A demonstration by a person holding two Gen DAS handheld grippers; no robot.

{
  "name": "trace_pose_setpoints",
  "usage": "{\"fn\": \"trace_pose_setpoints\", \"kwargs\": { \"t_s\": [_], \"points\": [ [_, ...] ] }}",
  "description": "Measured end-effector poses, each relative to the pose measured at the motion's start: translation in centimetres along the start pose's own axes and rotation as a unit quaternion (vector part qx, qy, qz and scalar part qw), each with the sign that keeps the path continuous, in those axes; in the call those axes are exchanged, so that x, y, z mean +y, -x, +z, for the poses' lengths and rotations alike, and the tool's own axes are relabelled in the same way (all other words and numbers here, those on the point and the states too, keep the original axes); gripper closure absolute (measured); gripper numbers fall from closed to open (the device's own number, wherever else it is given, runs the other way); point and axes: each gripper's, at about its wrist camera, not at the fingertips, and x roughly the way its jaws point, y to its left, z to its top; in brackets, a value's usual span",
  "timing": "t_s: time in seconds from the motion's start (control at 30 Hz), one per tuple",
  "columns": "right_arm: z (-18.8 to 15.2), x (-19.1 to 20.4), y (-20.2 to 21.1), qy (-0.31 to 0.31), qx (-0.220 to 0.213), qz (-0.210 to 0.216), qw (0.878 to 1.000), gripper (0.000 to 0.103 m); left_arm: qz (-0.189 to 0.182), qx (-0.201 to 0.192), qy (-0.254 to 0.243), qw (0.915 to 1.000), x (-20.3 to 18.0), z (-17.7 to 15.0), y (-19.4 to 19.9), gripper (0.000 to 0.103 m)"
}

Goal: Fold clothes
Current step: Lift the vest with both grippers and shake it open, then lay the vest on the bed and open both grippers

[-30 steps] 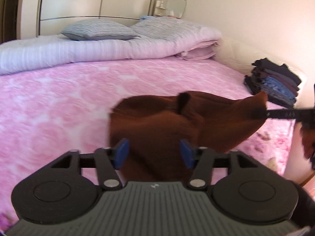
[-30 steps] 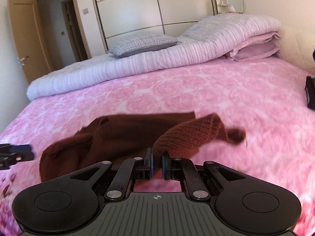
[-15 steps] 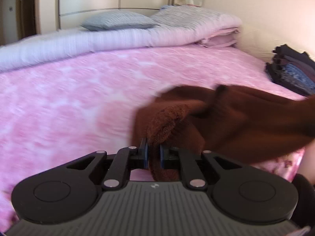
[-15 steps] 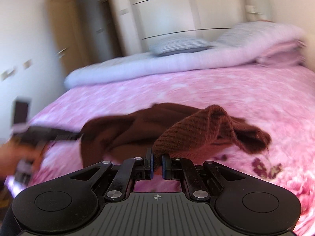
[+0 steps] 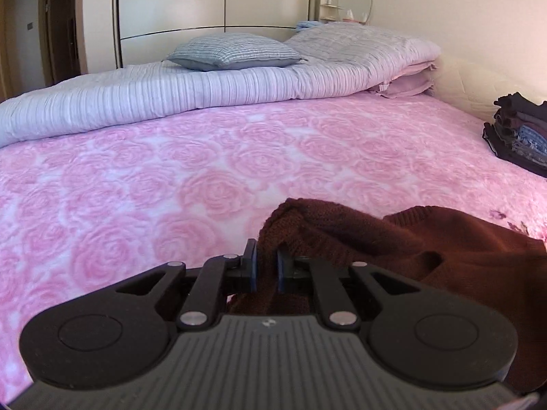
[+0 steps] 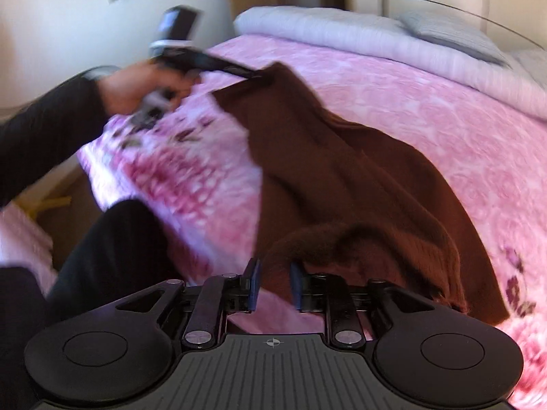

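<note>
Left gripper (image 5: pixel 266 266) pinched tight on a corner of the brown sweater (image 5: pixel 393 239), sweater spread across the pink rose bedspread (image 5: pixel 171 177) near its front edge, right gripper (image 6: pixel 275 285) with jaws opening, a sweater fold between them, stack of folded clothes (image 5: pixel 519 133) far right.

The right gripper (image 6: pixel 273 285) hangs over the near edge of the pink rose-patterned bedspread (image 6: pixel 444 130), its jaws opening with a bunched fold of the brown knit sweater (image 6: pixel 342 177) between the blue pads. The sweater stretches away across the bed to its far corner, which the left gripper (image 6: pixel 254 74) pinches. That gripper is blurred, held in the person's left hand (image 6: pixel 143 89) with a dark sleeve (image 6: pixel 44 130) behind it.
</note>
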Motion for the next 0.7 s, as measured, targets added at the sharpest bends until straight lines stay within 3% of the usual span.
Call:
{"fn": "trace_pose_setpoints", "kwargs": {
  "t_s": [0.07, 0.17, 0.23, 0.37, 0.43, 0.6, 0.7],
  "points": [
    [0.6, -0.1, 1.6, 0.005, -0.025, 0.030, 0.999, 0.070, -0.005, -0.012, -0.024, 0.9996, -0.3, 0.2, 0.0, 0.095],
    [1.9, -0.9, 3.7, 0.011, -0.067, 0.058, 0.996, 0.049, 0.001, -0.007, -0.056, 0.9984, 0.2, 0.3, 0.2, 0.095],
    [3.6, -2.9, 3.3, 0.031, -0.101, 0.031, 0.994, 0.036, 0.001, 0.004, -0.051, 0.9987, 1.3, -0.5, 0.4, 0.094],
    [6.6, -6.9, -2.1, 0.125, -0.125, -0.056, 0.983, 0.030, -0.008, 0.038, -0.027, 0.9989, 2.9, -3.0, 0.4, 0.087],
    [8.0, -8.6, -6.6, 0.173, -0.113, -0.071, 0.976, 0.030, -0.008, 0.041, -0.015, 0.9990, 3.2, -4.1, 0.7, 0.087],
    [11.0, -10.8, -17.2, 0.258, -0.058, 0.002, 0.965, 0.030, -0.014, 0.039, 0.011, 0.9991, 4.0, -5.2, 1.1, 0.083],
    [11.6, -10.3, -22.0, 0.347, -0.014, 0.017, 0.938, 0.030, -0.018, 0.036, 0.009, 0.9992, 4.3, -5.5, 1.5, 0.076]
  ]
}}
